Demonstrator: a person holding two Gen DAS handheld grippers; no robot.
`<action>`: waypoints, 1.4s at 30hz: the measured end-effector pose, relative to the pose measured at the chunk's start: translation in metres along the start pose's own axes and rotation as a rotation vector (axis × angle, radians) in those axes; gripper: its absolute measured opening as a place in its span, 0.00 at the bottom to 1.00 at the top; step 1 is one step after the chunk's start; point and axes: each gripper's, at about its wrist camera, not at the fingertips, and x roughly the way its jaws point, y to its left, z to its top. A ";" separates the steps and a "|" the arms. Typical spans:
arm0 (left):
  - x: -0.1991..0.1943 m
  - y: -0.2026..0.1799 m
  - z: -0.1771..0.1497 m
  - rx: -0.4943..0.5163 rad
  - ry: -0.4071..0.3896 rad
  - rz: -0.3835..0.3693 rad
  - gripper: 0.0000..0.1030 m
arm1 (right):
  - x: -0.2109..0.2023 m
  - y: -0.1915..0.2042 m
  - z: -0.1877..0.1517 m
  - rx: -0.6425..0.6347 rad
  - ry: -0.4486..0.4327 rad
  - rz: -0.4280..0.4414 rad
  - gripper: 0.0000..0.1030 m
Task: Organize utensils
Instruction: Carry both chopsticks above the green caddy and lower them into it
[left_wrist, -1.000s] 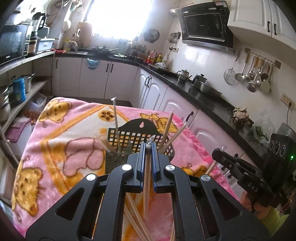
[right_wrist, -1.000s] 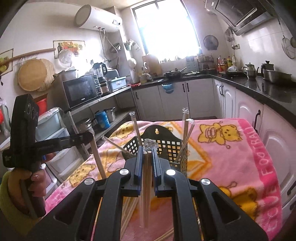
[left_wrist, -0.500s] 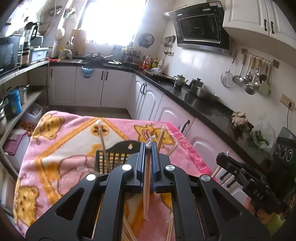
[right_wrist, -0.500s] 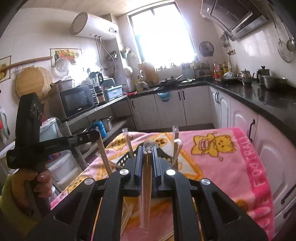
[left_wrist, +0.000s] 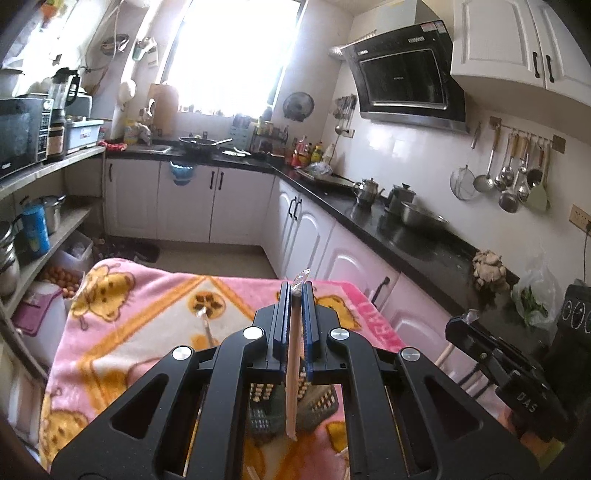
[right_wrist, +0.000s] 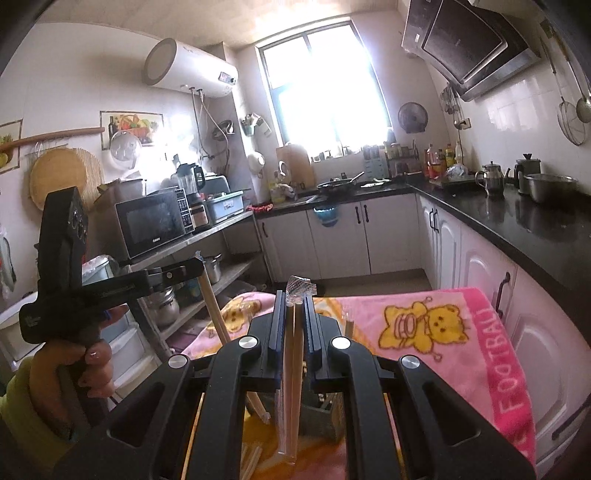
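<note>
The black left gripper (left_wrist: 294, 291) is clamped on a single pale wooden chopstick in a clear plastic sleeve (left_wrist: 292, 373), which hangs down between its blue-edged pads above the dark slotted plastic utensil basket (left_wrist: 325, 400). The black right gripper (right_wrist: 294, 295) is clenched on what looks like a pair of pale wooden chopsticks in a clear wrapper (right_wrist: 291, 391), though glare blurs the count. The basket stands on the pink cartoon-bear blanket (left_wrist: 147, 306) covering the table. More wrapped chopsticks (right_wrist: 251, 456) lie loose on the blanket beside it. One upright wrapped chopstick (left_wrist: 206, 326) pokes up from the basket.
</note>
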 end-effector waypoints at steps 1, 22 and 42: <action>0.001 0.000 0.002 0.000 -0.009 0.004 0.01 | 0.003 -0.001 0.003 0.002 -0.004 -0.003 0.09; 0.042 0.017 0.001 -0.022 -0.025 0.052 0.01 | 0.062 -0.019 0.030 0.028 -0.042 -0.076 0.09; 0.074 0.016 -0.033 0.009 0.038 0.064 0.02 | 0.111 -0.030 0.003 0.026 -0.012 -0.155 0.09</action>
